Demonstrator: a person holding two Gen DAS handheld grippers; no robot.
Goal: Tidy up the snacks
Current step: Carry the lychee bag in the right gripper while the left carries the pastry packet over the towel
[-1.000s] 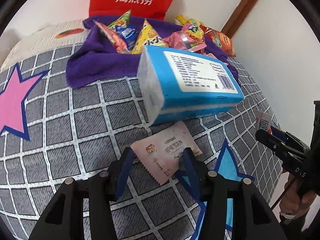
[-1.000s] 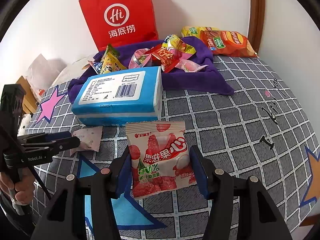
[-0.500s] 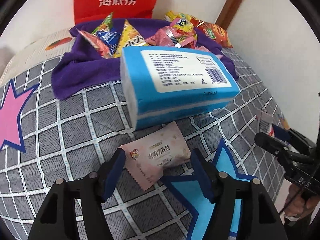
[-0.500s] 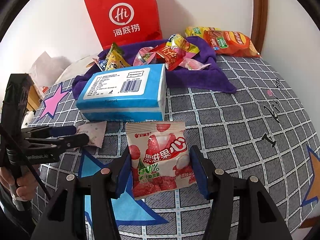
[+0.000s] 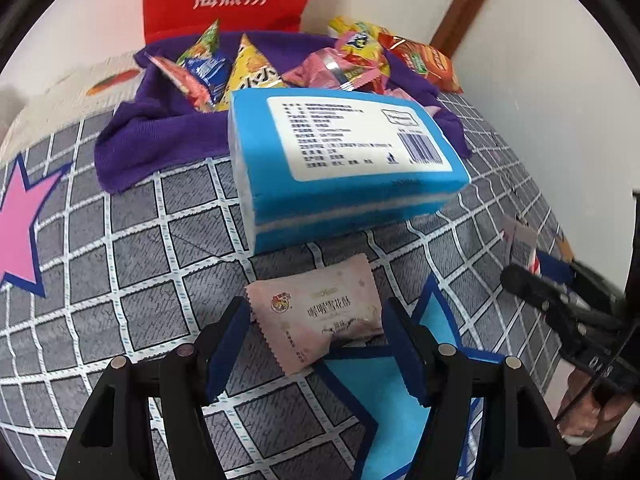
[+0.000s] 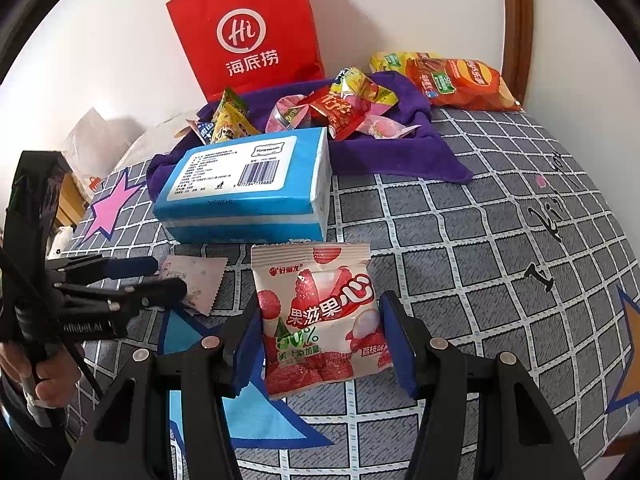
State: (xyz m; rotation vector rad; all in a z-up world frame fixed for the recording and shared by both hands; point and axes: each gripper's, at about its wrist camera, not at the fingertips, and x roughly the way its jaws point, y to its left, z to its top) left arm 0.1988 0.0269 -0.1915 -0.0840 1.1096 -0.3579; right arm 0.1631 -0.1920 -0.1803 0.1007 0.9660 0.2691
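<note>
A pale pink snack packet (image 5: 320,312) lies on the checked bedcover between the fingers of my left gripper (image 5: 316,328), which is open around it. It also shows in the right wrist view (image 6: 196,280). A red-and-white lychee candy bag (image 6: 320,312) lies between the fingers of my right gripper (image 6: 320,336), open around it. Several more snack packets (image 6: 340,104) sit in a heap on a purple towel (image 6: 392,152) at the back.
A blue tissue pack (image 5: 340,160) lies just beyond both gripped-at snacks; it also shows in the right wrist view (image 6: 248,188). A red paper bag (image 6: 248,28) stands against the wall. Orange chip bags (image 6: 456,84) lie at the back right.
My left gripper moved forward and opened wider, so the pink packet now lies deeper between its fingers. The right gripper and lychee bag have hardly moved.
</note>
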